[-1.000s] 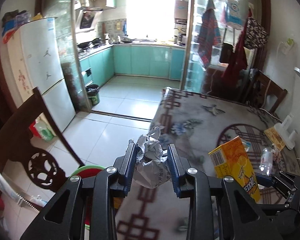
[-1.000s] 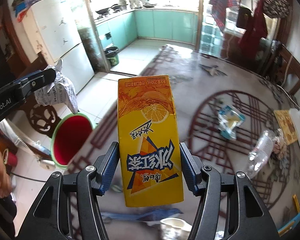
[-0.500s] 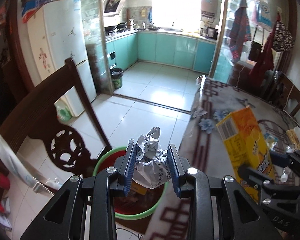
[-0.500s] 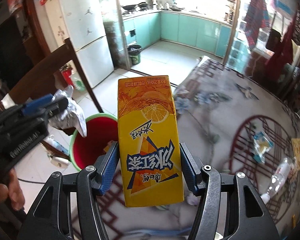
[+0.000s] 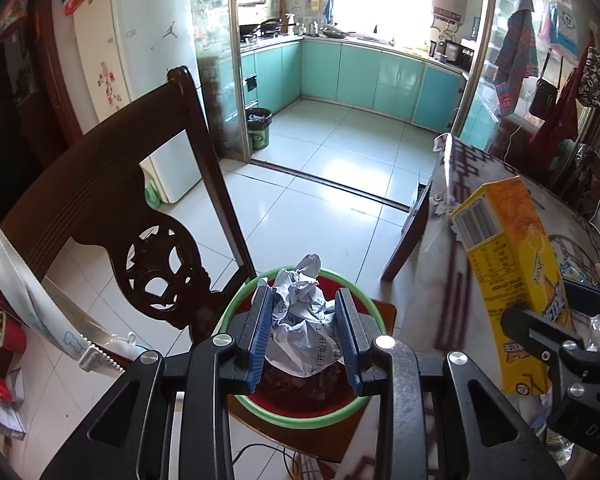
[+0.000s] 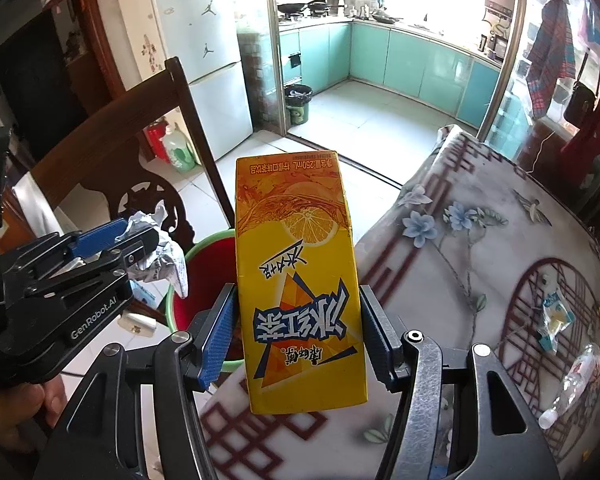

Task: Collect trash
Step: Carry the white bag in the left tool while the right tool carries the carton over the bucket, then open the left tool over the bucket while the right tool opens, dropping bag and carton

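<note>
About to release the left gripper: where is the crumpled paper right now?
The crumpled paper is clamped in the left gripper, right over the red bin beside the wooden chair; the right gripper's juice carton is to its right.

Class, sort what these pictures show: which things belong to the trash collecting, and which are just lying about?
Job:
left gripper
crumpled paper
right gripper
yellow drink carton
red bin

Lying about:
wooden chair
fridge
clear bottle

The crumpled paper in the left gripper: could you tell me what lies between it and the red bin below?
Nothing: in the left wrist view the crumpled paper hangs directly above the red bin, with only air between.
</note>
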{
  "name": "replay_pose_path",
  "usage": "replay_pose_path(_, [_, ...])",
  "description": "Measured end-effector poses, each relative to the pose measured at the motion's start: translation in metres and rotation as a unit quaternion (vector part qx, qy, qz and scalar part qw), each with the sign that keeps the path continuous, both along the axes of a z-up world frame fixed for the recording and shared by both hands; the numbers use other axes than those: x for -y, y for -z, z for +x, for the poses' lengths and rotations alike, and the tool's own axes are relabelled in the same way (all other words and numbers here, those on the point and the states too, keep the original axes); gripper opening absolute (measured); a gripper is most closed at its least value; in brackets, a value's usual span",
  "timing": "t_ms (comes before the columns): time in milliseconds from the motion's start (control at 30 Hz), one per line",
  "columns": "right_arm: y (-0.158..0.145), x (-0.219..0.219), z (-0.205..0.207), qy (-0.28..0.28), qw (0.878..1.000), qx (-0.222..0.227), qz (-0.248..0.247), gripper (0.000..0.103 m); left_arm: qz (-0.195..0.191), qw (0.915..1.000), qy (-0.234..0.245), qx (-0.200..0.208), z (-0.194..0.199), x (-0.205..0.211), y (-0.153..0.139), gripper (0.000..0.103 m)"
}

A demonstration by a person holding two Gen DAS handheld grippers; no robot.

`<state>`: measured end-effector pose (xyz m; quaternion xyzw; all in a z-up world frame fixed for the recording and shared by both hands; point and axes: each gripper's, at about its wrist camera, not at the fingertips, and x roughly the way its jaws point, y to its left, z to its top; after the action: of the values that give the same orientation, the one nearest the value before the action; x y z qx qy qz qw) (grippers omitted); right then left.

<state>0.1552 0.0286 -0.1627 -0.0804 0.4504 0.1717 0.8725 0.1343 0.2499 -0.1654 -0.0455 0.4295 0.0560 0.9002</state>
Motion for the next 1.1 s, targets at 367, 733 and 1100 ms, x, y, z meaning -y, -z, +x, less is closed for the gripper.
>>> replay_pose_path(367, [0.005, -0.017, 0.011, -0.001, 1.000, -0.006, -0.003, 0.057, -0.006, 0.9997, -0.005, -0.022, 0.018, -0.018, 0.021, 0.030])
replay_pose_path(733, [0.011, -0.024, 0.023, -0.004, 1.000, -0.017, 0.003, 0.057, -0.001, 0.9993, -0.008, -0.036, 0.038, -0.026, 0.035, 0.032])
replay_pose_path(1100, [0.022, -0.030, 0.033, -0.013, 0.999, -0.031, 0.013, 0.057, 0.007, 0.9991, -0.013, -0.039, 0.043, -0.028, 0.037, 0.045])
